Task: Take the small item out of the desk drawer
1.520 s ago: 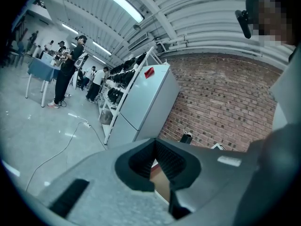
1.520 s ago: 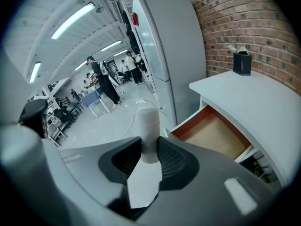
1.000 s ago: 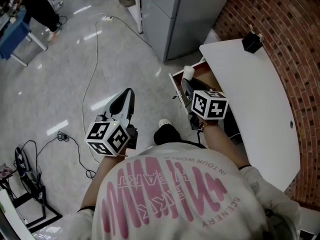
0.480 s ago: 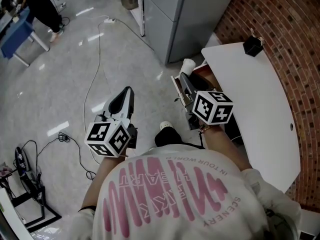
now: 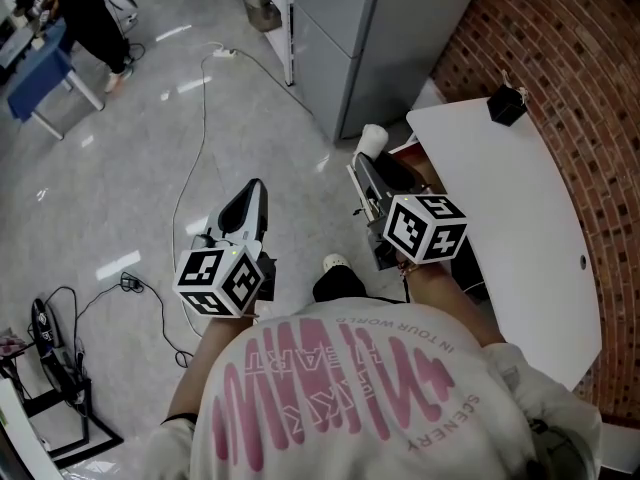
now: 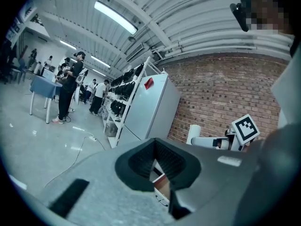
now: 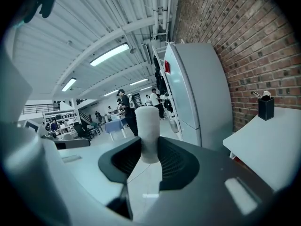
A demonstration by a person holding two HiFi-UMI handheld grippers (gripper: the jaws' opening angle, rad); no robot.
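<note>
Where the white table (image 5: pixel 520 228) curves against the brick wall (image 5: pixel 590 78), two grippers show, each carrying one marker cube. The right gripper (image 5: pixel 371 156) is just off the table's left edge, above the one open drawer (image 5: pixel 412 160). Its jaws are closed on the single small item, a white cylinder (image 5: pixel 373 138). The cylinder stands upright between the pads with its top poking past the tips, held in the air beside the table's far left corner.

The left gripper (image 5: pixel 256 186) hangs well to the left of the table, over the floor (image 5: pixel 120 168). Its jaws appear to meet at the tips, with only a thin wedge of gap behind them and nothing in it.

One black pen holder (image 5: pixel 507 106) sits on the table's far corner; what it contains is too small to tell. One tall grey cabinet (image 5: pixel 380 28) stands just beyond the table's far end. At least two cables (image 5: pixel 195 118) trail over the floor, well away from the table.

Most of the drawer is hidden behind the right gripper and under the table top, so its inside cannot be read. The person's shirt (image 5: pixel 350 388) covers the table's near end. Several people stand far from the table in both gripper views, too small to count.
</note>
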